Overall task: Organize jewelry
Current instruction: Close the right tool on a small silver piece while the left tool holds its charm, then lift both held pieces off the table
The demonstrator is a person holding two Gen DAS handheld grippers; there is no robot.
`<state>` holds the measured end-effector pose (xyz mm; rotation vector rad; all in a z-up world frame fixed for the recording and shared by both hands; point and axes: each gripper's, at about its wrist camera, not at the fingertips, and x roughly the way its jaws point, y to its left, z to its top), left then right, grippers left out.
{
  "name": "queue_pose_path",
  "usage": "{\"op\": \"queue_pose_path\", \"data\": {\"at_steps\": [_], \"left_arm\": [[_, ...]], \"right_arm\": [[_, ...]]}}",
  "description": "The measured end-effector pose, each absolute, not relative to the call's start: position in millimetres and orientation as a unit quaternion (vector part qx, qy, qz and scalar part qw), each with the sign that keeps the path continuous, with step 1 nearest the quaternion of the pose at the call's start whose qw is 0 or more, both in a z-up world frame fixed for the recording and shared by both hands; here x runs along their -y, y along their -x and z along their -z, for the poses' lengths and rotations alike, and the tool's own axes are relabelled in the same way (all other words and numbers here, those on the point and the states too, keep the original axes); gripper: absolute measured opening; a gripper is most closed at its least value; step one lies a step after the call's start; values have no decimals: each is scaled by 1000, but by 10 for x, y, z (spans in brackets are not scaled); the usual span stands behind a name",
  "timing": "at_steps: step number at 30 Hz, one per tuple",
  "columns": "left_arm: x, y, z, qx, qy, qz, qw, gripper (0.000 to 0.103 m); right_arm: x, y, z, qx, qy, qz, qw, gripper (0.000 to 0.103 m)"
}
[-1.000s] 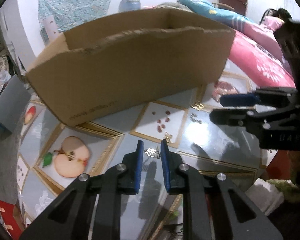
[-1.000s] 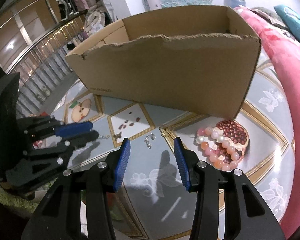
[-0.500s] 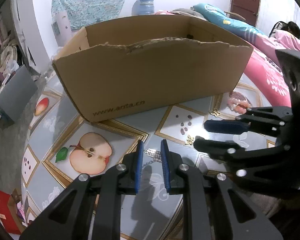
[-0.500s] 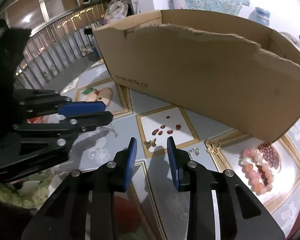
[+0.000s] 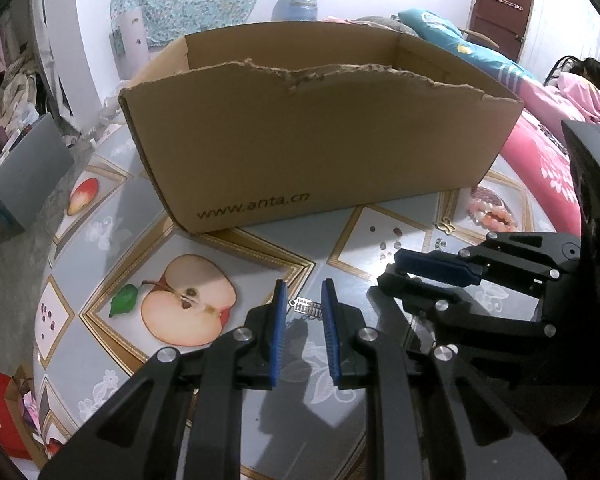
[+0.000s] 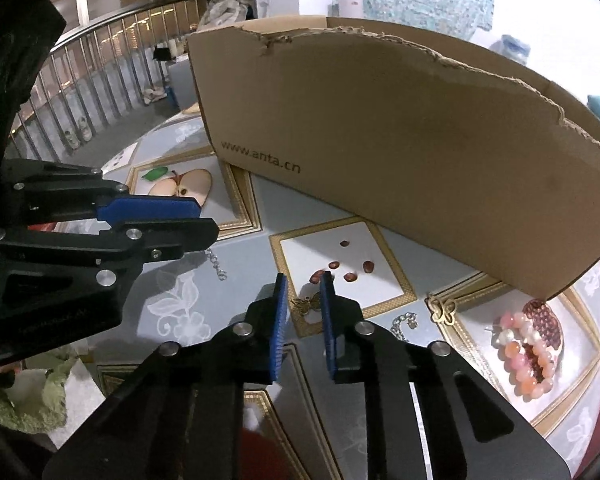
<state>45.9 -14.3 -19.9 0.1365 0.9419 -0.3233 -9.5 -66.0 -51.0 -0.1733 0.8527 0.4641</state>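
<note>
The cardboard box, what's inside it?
Looking over the torn front wall of the cardboard box from the left claw's camera, only bare brown inner walls show. The floor is hidden behind that front wall, so whether any jewelry lies inside cannot be told.

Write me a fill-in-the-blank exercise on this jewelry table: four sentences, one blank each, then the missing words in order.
1. The left gripper holds a small silver ____ between its blue pads.
2. The right gripper has just been closing, and a bronze pendant shaped like a ____ sits between its pads.
3. The pink bead bracelet lies on a printed picture of a ____.
4. Printed on the cardboard box is the text www.____.cn.

Missing words: chain; butterfly; pomegranate; anta
</note>
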Motion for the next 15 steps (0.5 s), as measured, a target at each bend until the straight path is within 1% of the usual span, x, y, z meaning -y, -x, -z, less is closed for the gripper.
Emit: {"op": "queue_pose_path", "data": {"at_steps": [13,14,15], "left_arm": [[122,-459,199,-451,-65,153,877,17],[122,-458,197,-450,-65,152,877,17],[123,-458,198,-450,-65,152,877,17]], "right_arm": [[655,82,522,-410,76,-225,881,10],[655,88,516,-410,76,-225,881,9],[659,90,510,-410,74,-227,880,3]]}}
